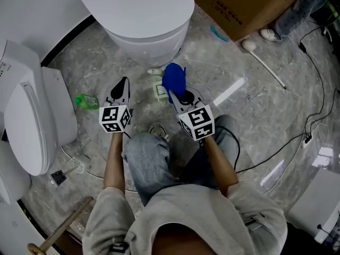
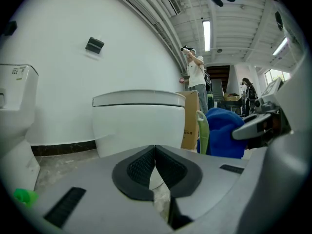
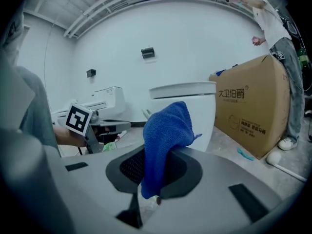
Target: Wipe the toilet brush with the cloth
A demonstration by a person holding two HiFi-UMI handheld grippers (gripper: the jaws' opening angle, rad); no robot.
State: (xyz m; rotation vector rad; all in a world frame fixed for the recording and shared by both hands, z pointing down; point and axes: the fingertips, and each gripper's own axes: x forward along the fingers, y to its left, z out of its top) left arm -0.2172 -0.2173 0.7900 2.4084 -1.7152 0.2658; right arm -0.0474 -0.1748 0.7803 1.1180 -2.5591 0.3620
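A blue cloth (image 1: pixel 173 78) hangs from my right gripper (image 1: pixel 178 95), which is shut on it; in the right gripper view the cloth (image 3: pixel 165 130) drapes out between the pads. The toilet brush (image 1: pixel 158 89), pale green and white, stands on the floor in its holder just left of the cloth, in front of the toilet bowl. Its handle (image 2: pixel 202 130) shows beside the cloth (image 2: pixel 224 133) in the left gripper view, and it peeks out behind the cloth in the right gripper view (image 3: pixel 146 115). My left gripper (image 1: pixel 124 83) is left of the brush, apart from it. Its jaws (image 2: pixel 155 150) are shut with nothing between them.
A white toilet (image 1: pixel 143 15) stands straight ahead and another (image 1: pixel 32 121) at the left. A cardboard box (image 1: pixel 239 4) is at the back right, with a long white-handled tool (image 1: pixel 263 62) on the floor beside it. A green bottle (image 1: pixel 85 101) lies left; cables (image 1: pixel 313 105) run right.
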